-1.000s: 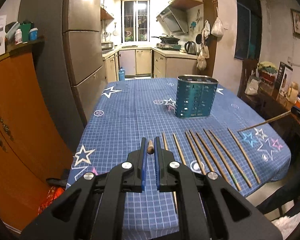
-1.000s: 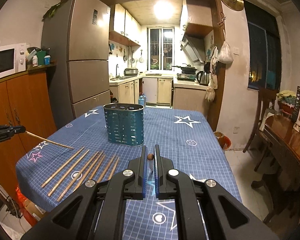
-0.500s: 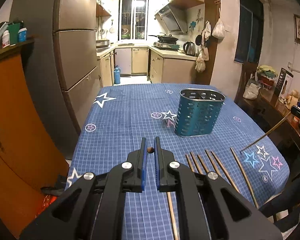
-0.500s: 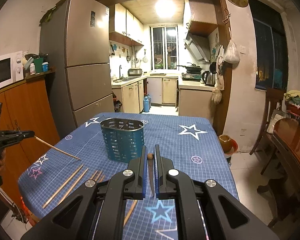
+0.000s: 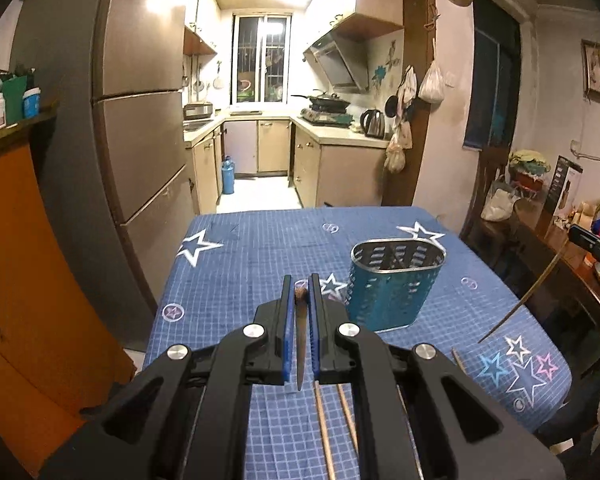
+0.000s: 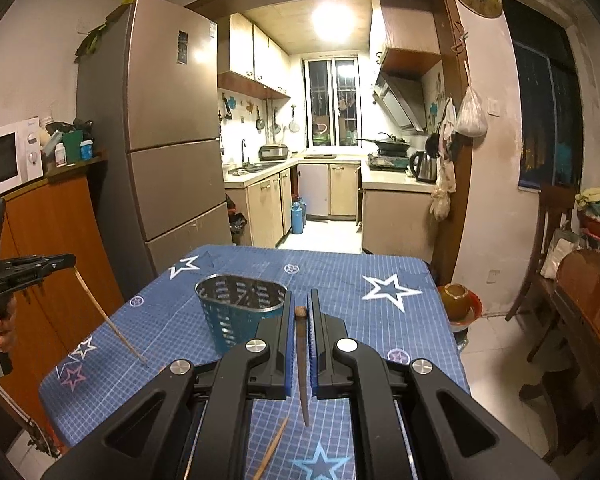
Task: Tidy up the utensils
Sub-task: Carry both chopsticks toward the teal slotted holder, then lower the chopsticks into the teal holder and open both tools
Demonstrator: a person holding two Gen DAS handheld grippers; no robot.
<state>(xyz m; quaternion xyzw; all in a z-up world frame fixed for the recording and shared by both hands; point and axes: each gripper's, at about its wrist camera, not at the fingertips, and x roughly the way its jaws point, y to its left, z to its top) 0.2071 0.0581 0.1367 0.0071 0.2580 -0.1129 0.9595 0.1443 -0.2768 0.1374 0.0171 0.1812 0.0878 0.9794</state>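
Wooden chopstick (image 5: pixel 300 344) sits pinched between the left gripper's (image 5: pixel 301 286) fingers, its butt end poking out at their tips, shaft hanging back under them. Same on the right gripper (image 6: pixel 300 300): fingers clamped on another chopstick (image 6: pixel 301 360). Both hover over the blue-clothed bench (image 5: pixel 236 280), teal holder (image 5: pixel 392 284) just ahead.

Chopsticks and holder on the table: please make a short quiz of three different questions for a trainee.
1. True or false: each claw is shut on one chopstick.
2. The holder is: A) holding chopsticks B) without chopsticks C) tipped over.
3. Fill in: loose chopsticks lie on the ___ tablecloth.

Key: 1 true, left claw on the left chopstick, right claw on the right chopstick; 2 B; 3 blue.
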